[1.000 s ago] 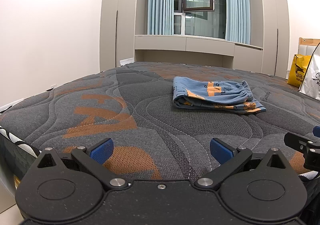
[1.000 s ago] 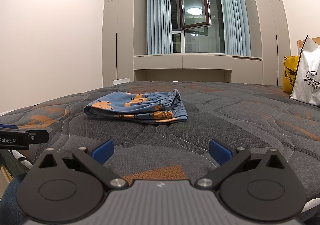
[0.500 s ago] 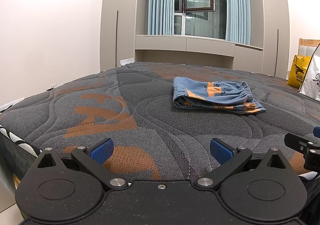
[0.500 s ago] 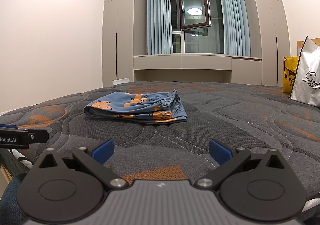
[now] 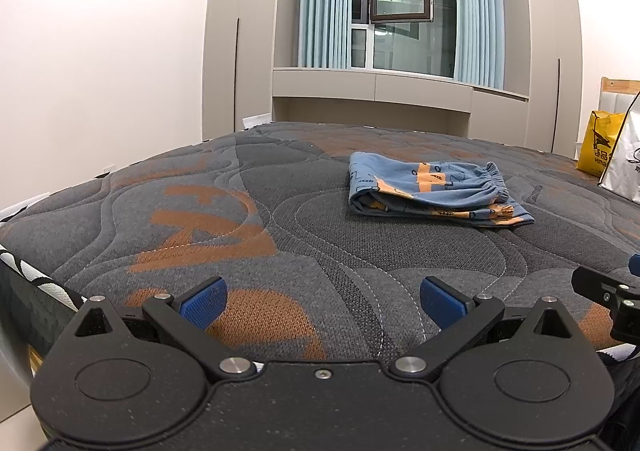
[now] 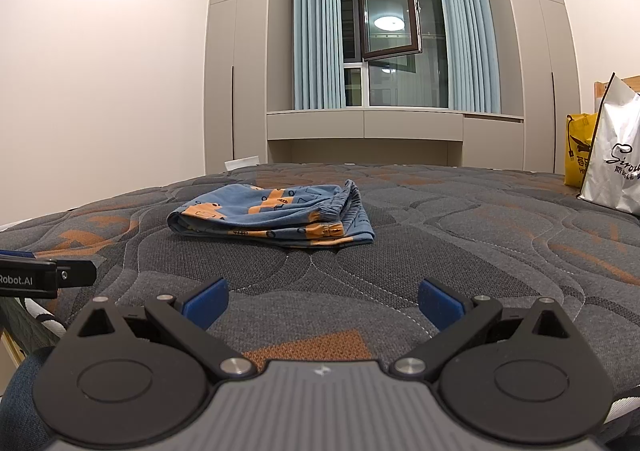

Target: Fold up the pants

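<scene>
Blue pants with orange prints (image 5: 432, 191) lie folded in a compact stack on the grey and orange quilted mattress (image 5: 280, 219); they also show in the right wrist view (image 6: 276, 217). My left gripper (image 5: 322, 301) is open and empty, low over the mattress's near edge, well short of the pants. My right gripper (image 6: 322, 301) is open and empty, also near the front edge. The right gripper's side shows at the right edge of the left wrist view (image 5: 612, 291), and the left gripper's side shows at the left edge of the right wrist view (image 6: 44, 277).
A white shopping bag (image 6: 614, 167) and a yellow bag (image 6: 578, 149) stand at the mattress's far right. A window with blue curtains (image 6: 392, 35) and wardrobes fill the far wall. The mattress's left edge (image 5: 28, 283) drops off beside a white wall.
</scene>
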### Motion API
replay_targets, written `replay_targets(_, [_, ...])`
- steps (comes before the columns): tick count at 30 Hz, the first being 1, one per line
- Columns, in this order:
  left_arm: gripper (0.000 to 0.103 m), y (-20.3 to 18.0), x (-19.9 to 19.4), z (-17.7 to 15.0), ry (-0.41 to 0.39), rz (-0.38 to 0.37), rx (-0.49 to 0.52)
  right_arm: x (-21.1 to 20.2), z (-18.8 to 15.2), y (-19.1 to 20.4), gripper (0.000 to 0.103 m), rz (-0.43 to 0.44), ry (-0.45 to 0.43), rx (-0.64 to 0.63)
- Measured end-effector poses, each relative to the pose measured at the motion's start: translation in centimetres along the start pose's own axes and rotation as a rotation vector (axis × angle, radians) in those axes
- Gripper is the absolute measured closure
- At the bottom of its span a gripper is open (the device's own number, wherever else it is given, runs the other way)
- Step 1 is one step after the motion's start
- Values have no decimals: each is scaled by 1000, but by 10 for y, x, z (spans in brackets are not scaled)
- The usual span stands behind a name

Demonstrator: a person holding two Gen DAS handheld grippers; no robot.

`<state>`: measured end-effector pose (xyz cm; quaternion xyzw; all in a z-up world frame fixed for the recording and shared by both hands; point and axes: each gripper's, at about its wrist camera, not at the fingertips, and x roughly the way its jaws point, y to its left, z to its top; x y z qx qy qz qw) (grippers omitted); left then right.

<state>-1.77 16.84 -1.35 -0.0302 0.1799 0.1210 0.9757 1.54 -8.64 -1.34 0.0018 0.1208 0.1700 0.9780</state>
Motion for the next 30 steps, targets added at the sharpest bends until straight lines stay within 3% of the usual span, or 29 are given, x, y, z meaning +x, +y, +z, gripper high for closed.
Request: replay_targets(30, [1, 3, 2, 3, 18, -17, -44, -1, -2, -2, 0, 1, 3, -3])
